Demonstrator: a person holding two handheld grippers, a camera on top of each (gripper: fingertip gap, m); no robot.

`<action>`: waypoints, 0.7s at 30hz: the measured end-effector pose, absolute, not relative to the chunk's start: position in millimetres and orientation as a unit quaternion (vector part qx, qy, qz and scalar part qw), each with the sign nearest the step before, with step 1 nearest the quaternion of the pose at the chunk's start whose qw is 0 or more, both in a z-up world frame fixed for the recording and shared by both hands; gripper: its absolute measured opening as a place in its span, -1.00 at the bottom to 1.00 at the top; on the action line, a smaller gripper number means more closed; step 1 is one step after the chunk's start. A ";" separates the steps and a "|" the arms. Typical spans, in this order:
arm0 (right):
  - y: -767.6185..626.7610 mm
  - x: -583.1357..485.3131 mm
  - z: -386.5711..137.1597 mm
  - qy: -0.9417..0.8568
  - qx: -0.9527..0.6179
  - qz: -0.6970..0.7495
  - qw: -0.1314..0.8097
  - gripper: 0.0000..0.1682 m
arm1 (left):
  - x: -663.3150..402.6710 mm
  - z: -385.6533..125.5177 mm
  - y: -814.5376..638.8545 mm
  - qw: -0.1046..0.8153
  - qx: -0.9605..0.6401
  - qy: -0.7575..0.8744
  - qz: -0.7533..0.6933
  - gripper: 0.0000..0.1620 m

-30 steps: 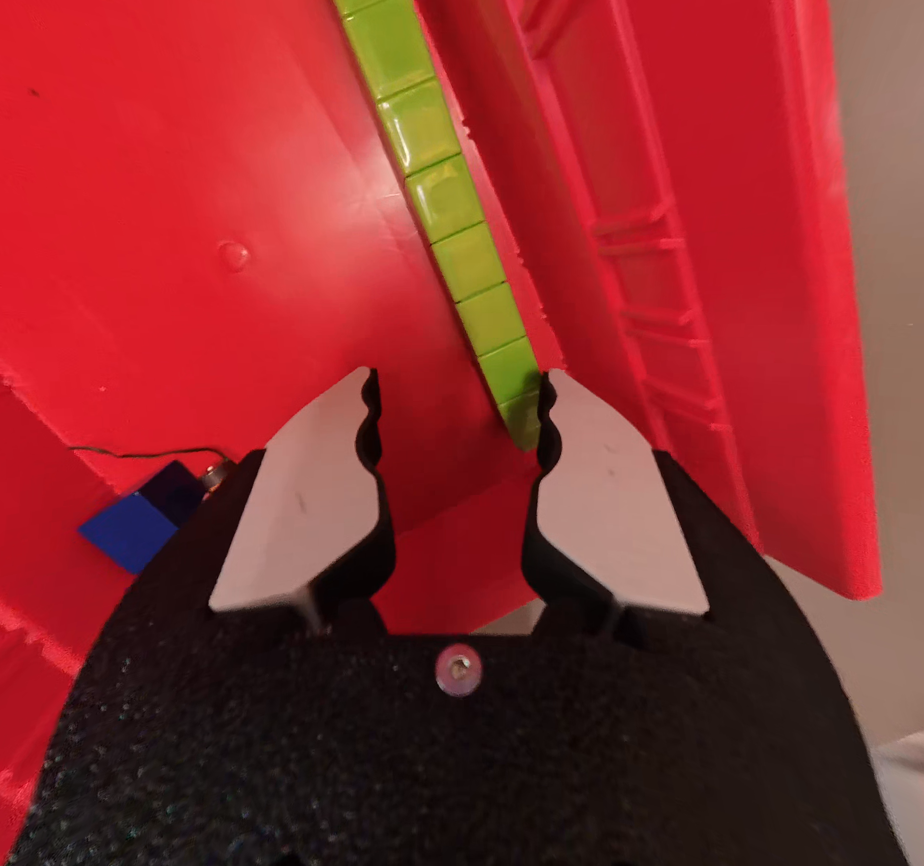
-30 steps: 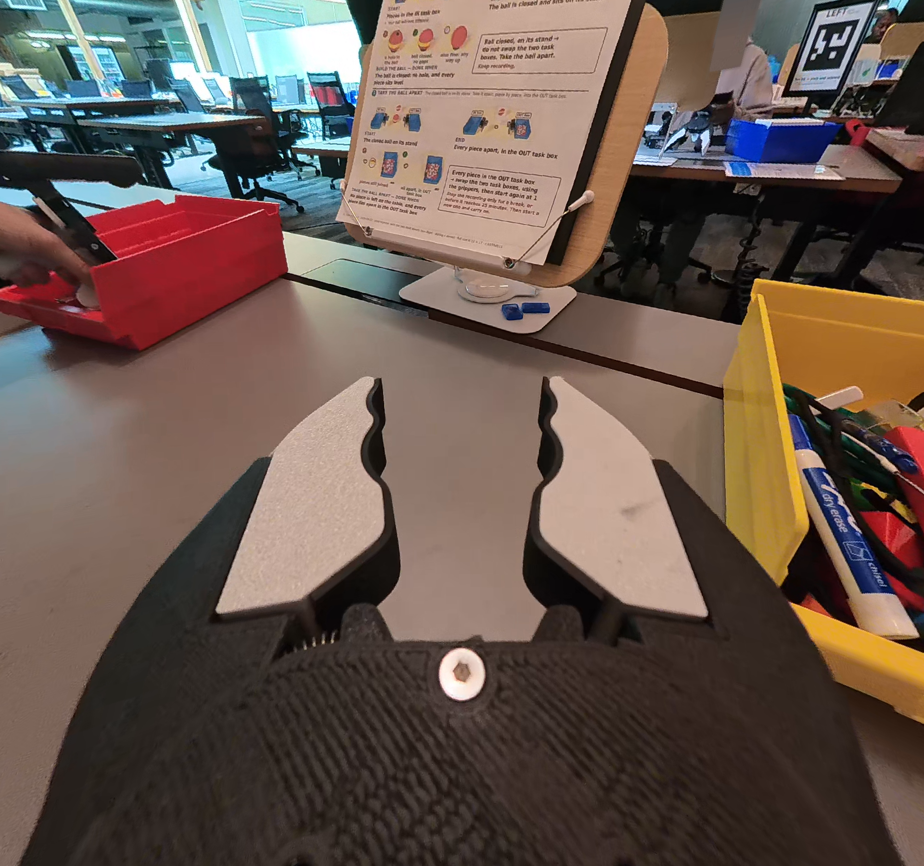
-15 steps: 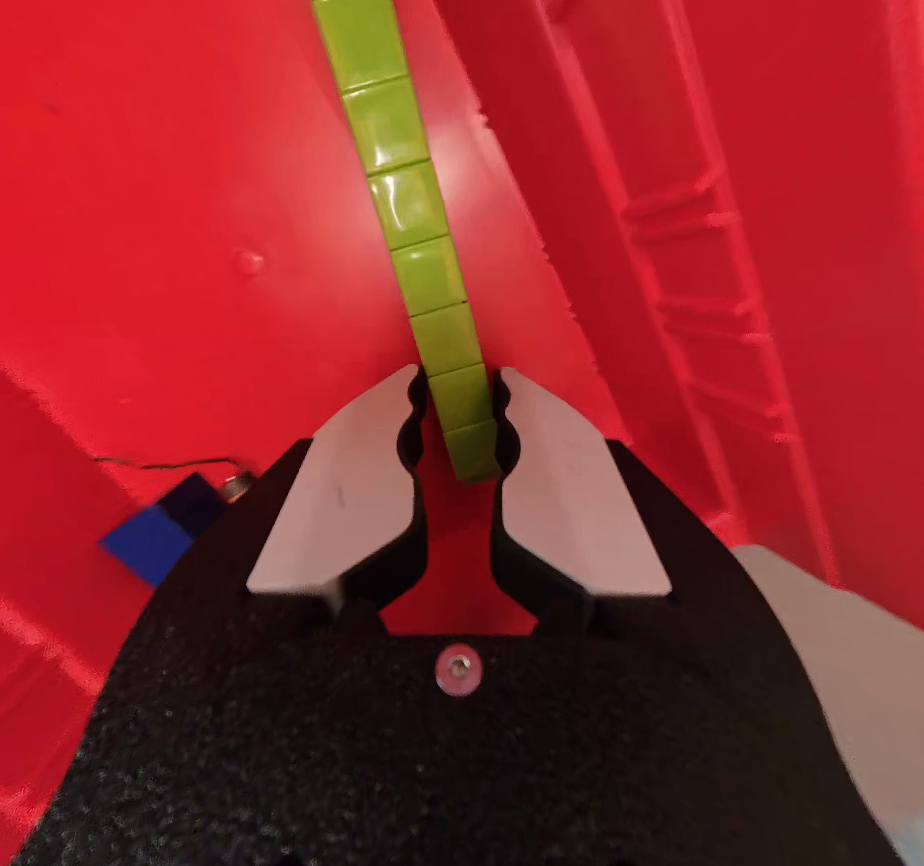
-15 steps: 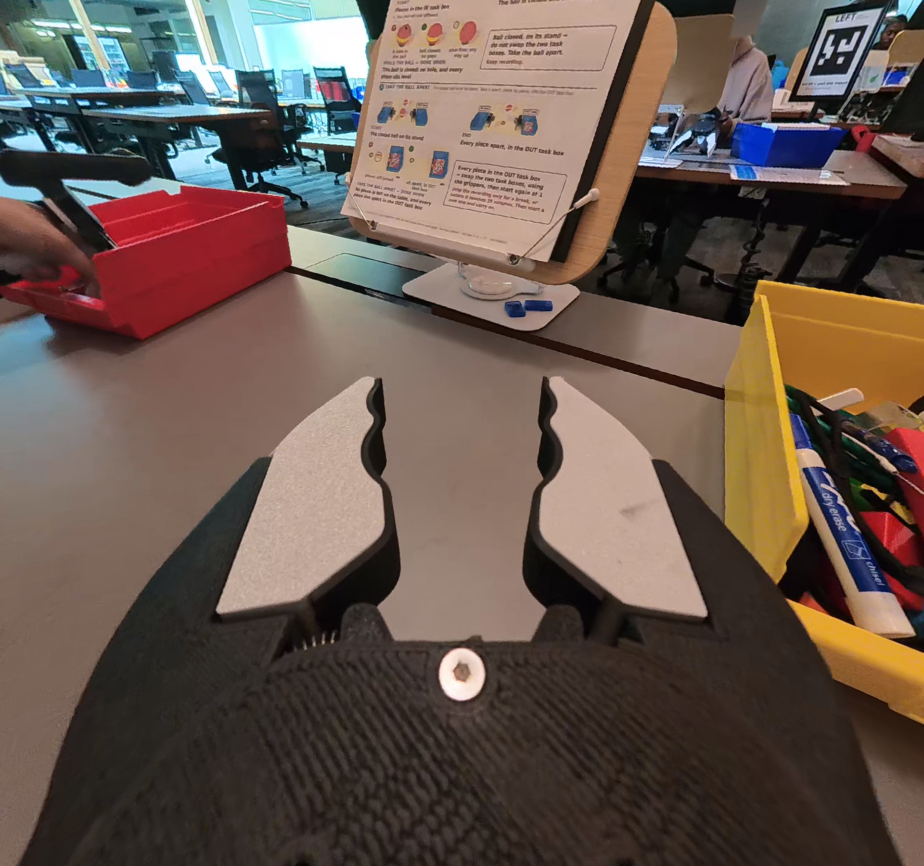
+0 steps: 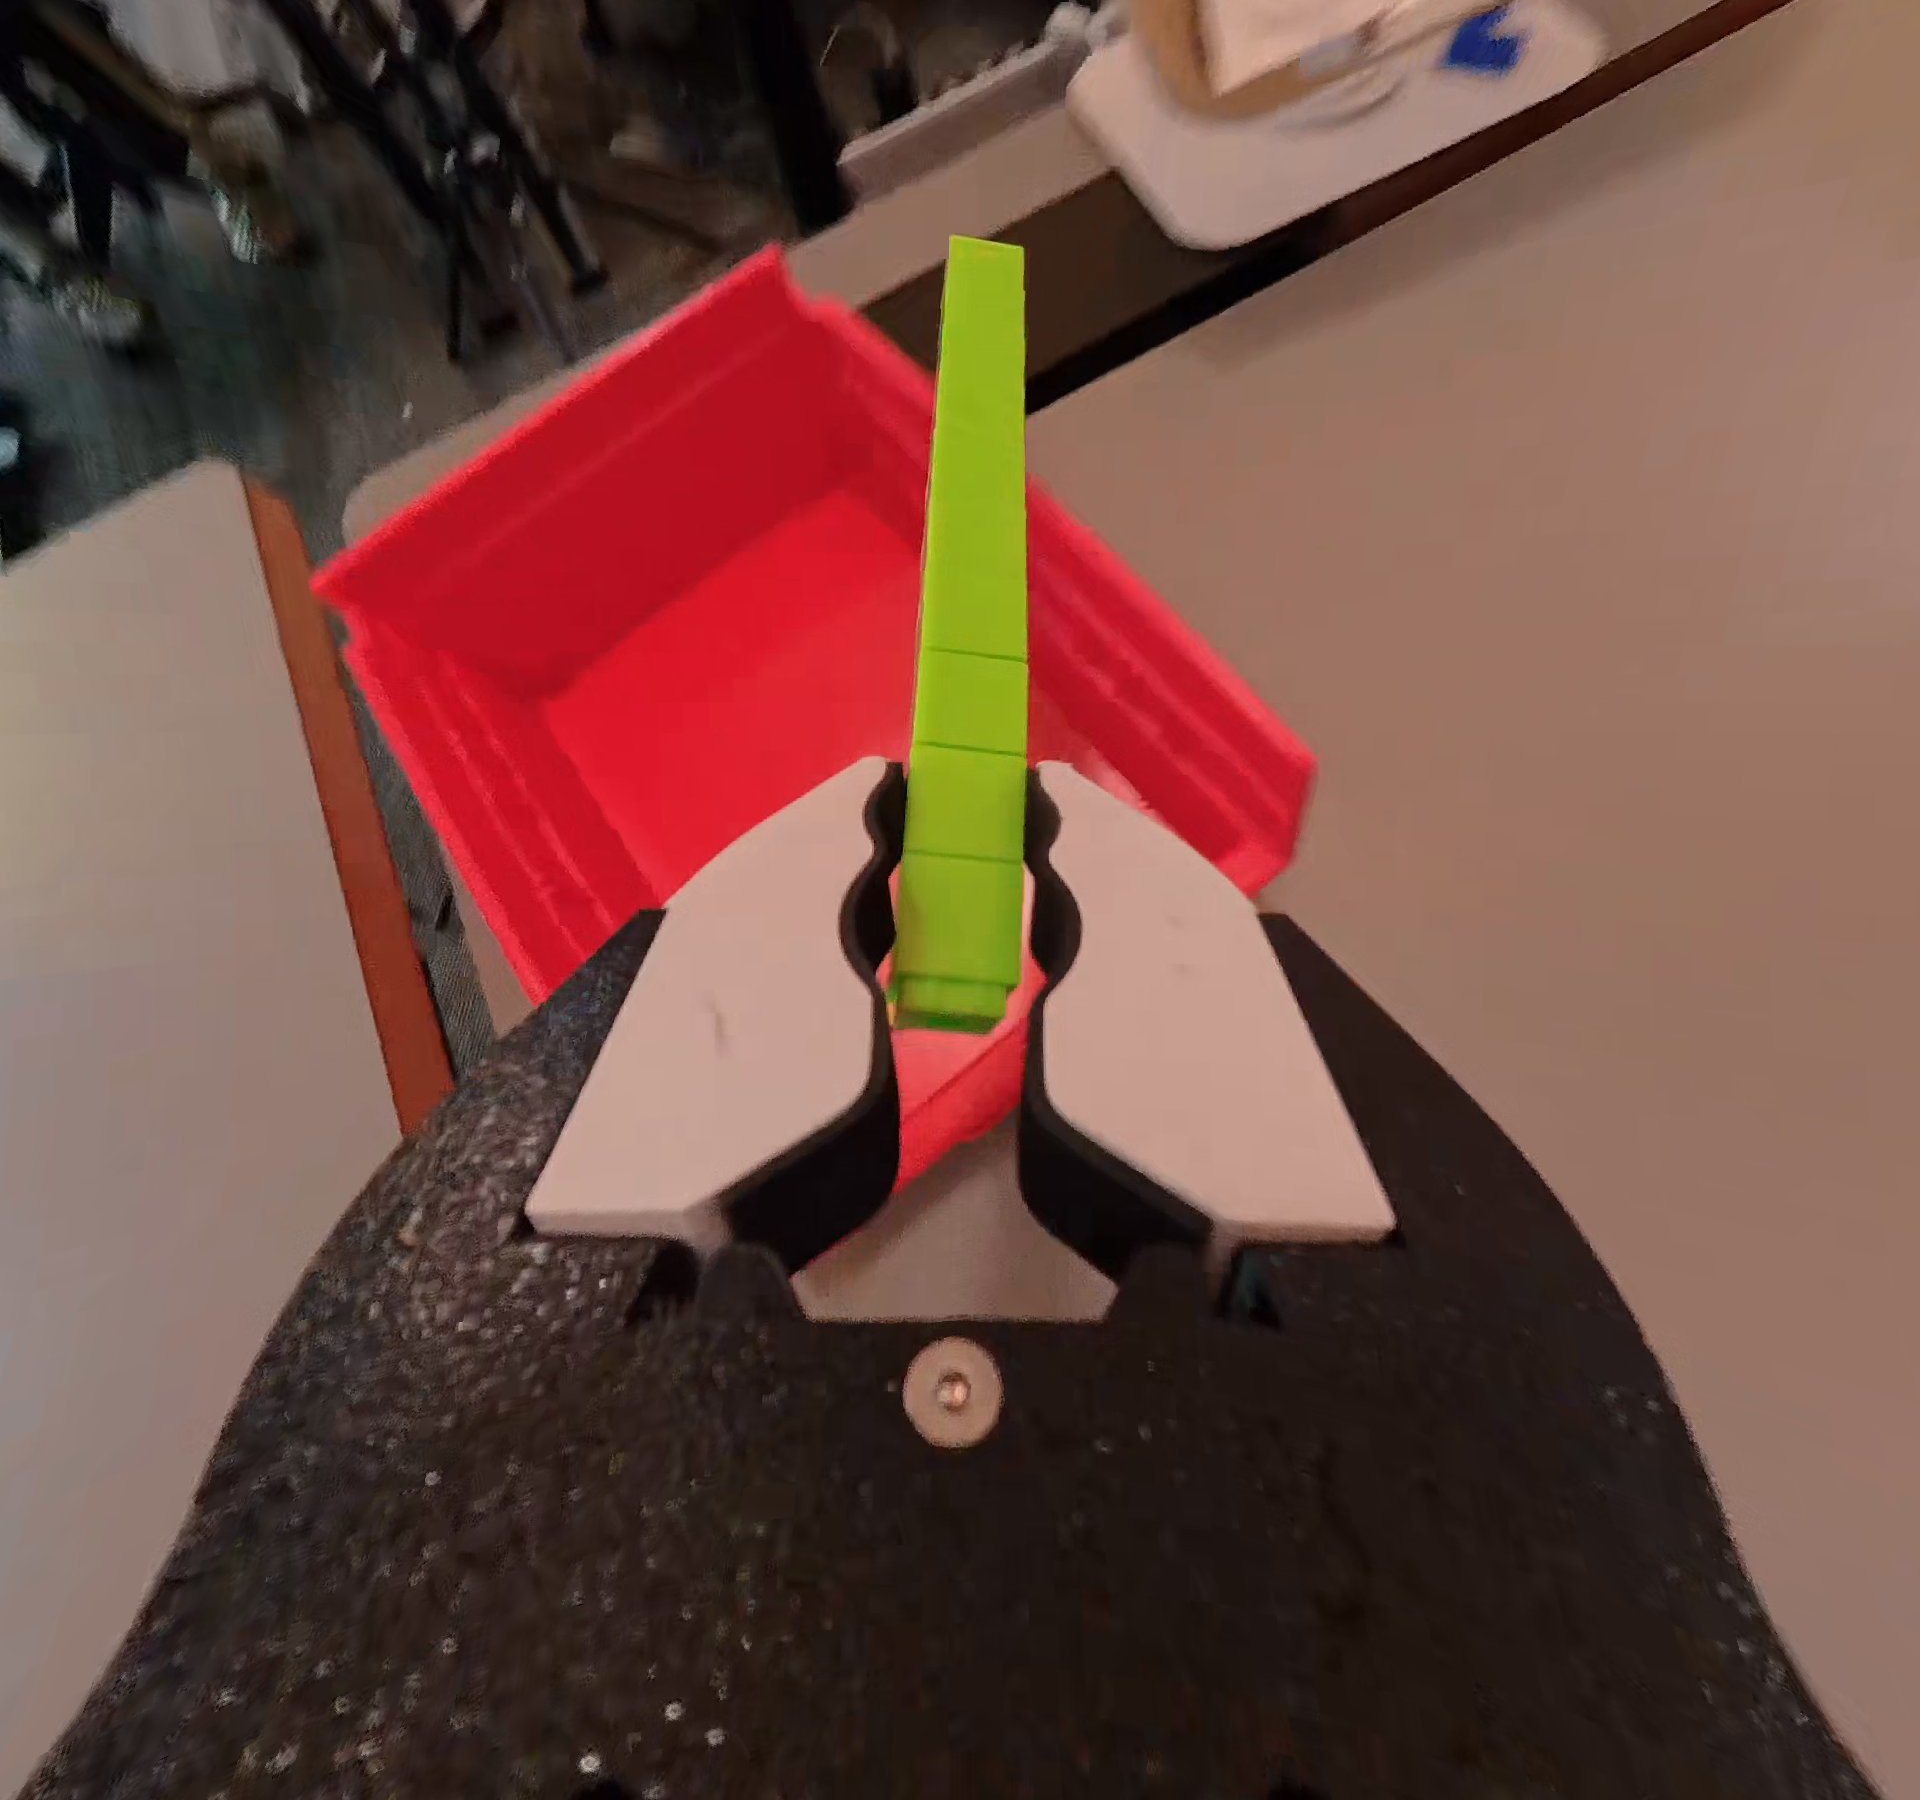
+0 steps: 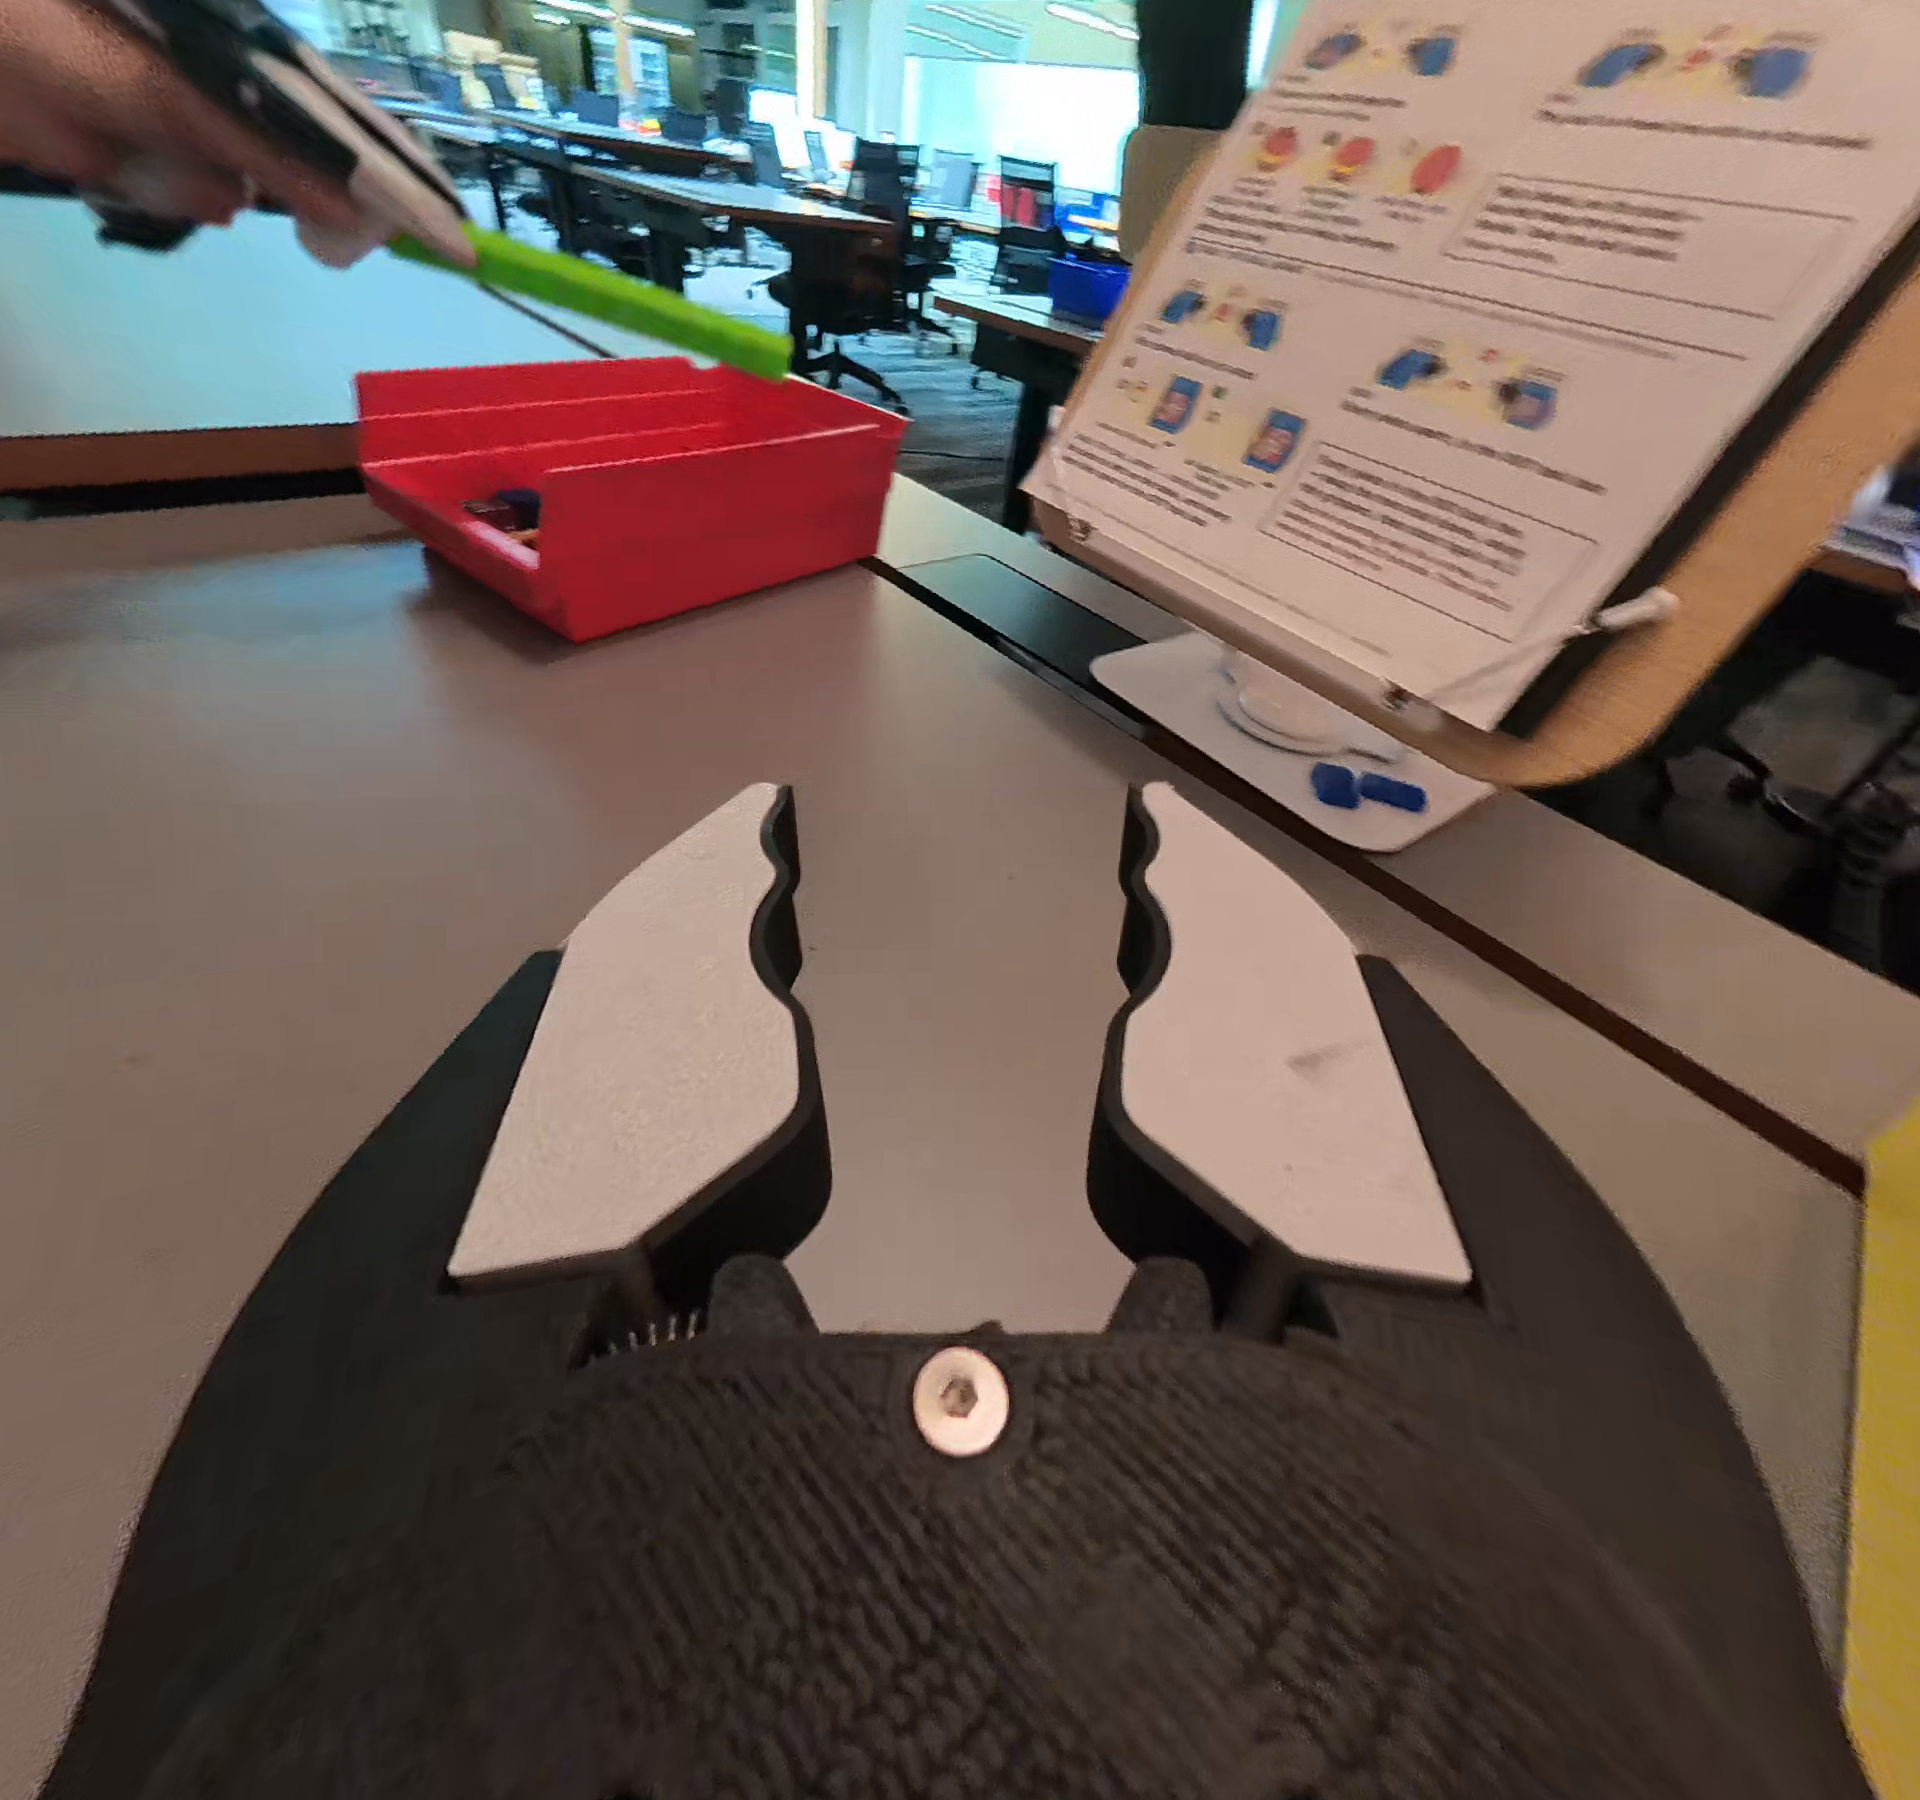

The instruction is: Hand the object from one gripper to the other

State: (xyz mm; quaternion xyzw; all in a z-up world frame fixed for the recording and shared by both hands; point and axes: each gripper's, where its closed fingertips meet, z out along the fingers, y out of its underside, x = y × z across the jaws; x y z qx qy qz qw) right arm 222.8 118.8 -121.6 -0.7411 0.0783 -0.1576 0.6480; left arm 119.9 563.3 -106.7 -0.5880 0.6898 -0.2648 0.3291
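On the grey tabletop (image 6: 312, 815), at ten o'clock in our right wrist view, we see the red plastic bin with inner dividers (image 6: 665, 503), and at two o'clock the tilted wooden document stand carrying a printed sheet (image 6: 1455, 379) on its white base. Above the bin, our black left gripper (image 5: 961, 877) is clamped on the near end of the long lime-green segmented plastic bar (image 5: 977, 545), which hangs clear of the bin and points toward twelve o'clock. Our black right gripper (image 6: 961, 877) hovers over bare table, fingers apart and empty, well apart from the bar.
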 end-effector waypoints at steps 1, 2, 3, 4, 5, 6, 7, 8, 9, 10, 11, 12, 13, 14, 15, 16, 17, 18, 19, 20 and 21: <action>127.1 215.7 -120.3 0.056 -0.743 -0.151 0.650 -0.29 | 114.9 -94.5 550.3 0.334 -0.569 0.696 -0.285 -0.73; 135.1 207.3 -119.0 0.032 -0.743 -0.142 0.653 -0.28 | 110.4 -83.4 533.6 0.333 -0.548 0.702 -0.310 -0.73; 142.6 198.3 -116.9 0.007 -0.741 -0.131 0.658 -0.27 | 105.8 -73.9 513.3 0.326 -0.524 0.710 -0.339 -0.73; 148.9 189.5 -113.9 -0.014 -0.737 -0.119 0.666 -0.27 | 101.1 -66.0 490.7 0.315 -0.496 0.720 -0.369 -0.73; 154.1 182.3 -110.0 -0.031 -0.730 -0.107 0.675 -0.25 | 95.8 -60.2 466.8 0.301 -0.467 0.730 -0.397 -0.74; 158.2 175.9 -105.1 -0.046 -0.720 -0.096 0.686 -0.23 | 90.4 -56.6 443.0 0.284 -0.439 0.741 -0.422 -0.74; 161.2 170.9 -100.0 -0.059 -0.710 -0.086 0.697 -0.21 | 85.3 -55.2 420.2 0.265 -0.413 0.750 -0.443 -0.73; 163.1 167.2 -95.1 -0.069 -0.702 -0.078 0.705 -0.19 | 80.9 -55.9 399.1 0.247 -0.391 0.758 -0.460 -0.73; 164.2 162.8 -89.9 -0.080 -0.695 -0.067 0.712 -0.15 | 76.9 -58.3 379.5 0.227 -0.372 0.766 -0.473 -0.73; 164.6 157.5 -83.8 -0.093 -0.687 -0.056 0.719 -0.13 | 73.7 -61.7 361.3 0.208 -0.354 0.774 -0.482 -0.73; 164.7 152.9 -78.0 -0.105 -0.680 -0.045 0.725 -0.12 | 71.5 -65.5 344.3 0.191 -0.337 0.781 -0.490 -0.73; 164.6 149.1 -73.1 -0.114 -0.674 -0.036 0.729 -0.13 | 70.0 -69.3 328.7 0.175 -0.322 0.787 -0.497 -0.73; 163.9 145.5 -68.2 -0.121 -0.669 -0.026 0.733 -0.14 | 69.0 -72.9 314.1 0.160 -0.309 0.792 -0.501 -0.73; 162.4 142.6 -64.7 -0.126 -0.666 -0.016 0.735 -0.14 | 68.0 -76.2 301.0 0.148 -0.296 0.798 -0.504 -0.73; 160.2 139.4 -64.1 -0.133 -0.668 -0.006 0.732 -0.15 | 67.1 -79.4 289.0 0.137 -0.283 0.805 -0.504 -0.73; 157.4 134.6 -65.7 -0.144 -0.673 0.008 0.725 -0.16 | 66.3 -82.2 278.3 0.127 -0.271 0.811 -0.502 -0.73; 154.0 129.8 -67.3 -0.152 -0.677 0.021 0.719 -0.18 | 65.9 -84.3 268.7 0.121 -0.260 0.817 -0.500 -0.73; 150.8 125.7 -69.6 -0.157 -0.682 0.031 0.714 -0.20 | 66.1 -86.0 260.3 0.117 -0.252 0.821 -0.499 -0.73; 147.4 121.6 -72.8 -0.162 -0.688 0.041 0.706 -0.24 | 66.0 -87.3 252.8 0.111 -0.245 0.824 -0.498 -0.73; 144.1 118.4 -76.7 -0.166 -0.695 0.048 0.698 -0.28 | 65.7 -88.2 245.9 0.106 -0.236 0.827 -0.498 -0.73; 140.8 115.8 -80.8 -0.169 -0.702 0.052 0.690 -0.31 | 65.9 -88.3 239.8 0.103 -0.229 0.829 -0.500 -0.73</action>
